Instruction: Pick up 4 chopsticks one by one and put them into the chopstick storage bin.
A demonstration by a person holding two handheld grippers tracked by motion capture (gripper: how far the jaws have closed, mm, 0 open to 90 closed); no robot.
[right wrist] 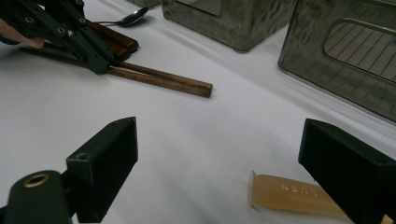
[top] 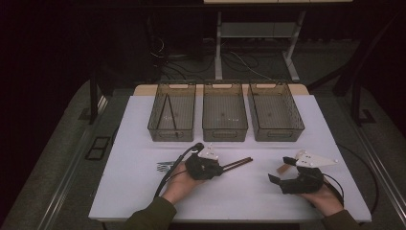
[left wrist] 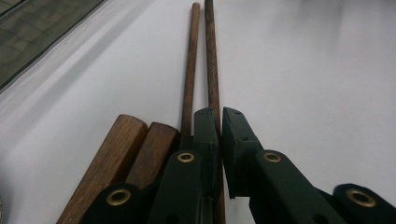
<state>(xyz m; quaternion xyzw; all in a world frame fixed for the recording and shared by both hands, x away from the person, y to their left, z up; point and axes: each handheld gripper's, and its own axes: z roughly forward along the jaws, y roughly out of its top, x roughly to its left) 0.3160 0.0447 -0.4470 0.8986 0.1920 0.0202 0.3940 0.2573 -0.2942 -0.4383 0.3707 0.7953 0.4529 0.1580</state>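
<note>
While clamped on chopstick (left wrist: 214,70) at surface (top: 143,124) centre, left claw (left wrist: 219,135) sorting barely begun; right claw (right wrist: 224,163) agape at four o'clock; bins (top: 225,112) at twelve nearly empty.

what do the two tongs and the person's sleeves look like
Both tongs, left and right, are black, with flat blocky jaws and brass-coloured rivets. Each carries a pale three-cornered plate on top and trails a black cable. The sleeves are olive green.

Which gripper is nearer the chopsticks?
Left. The left gripper has its jaws closed around one of the chopsticks on the table; the right gripper sits apart, open, beside a tan handle.
</note>
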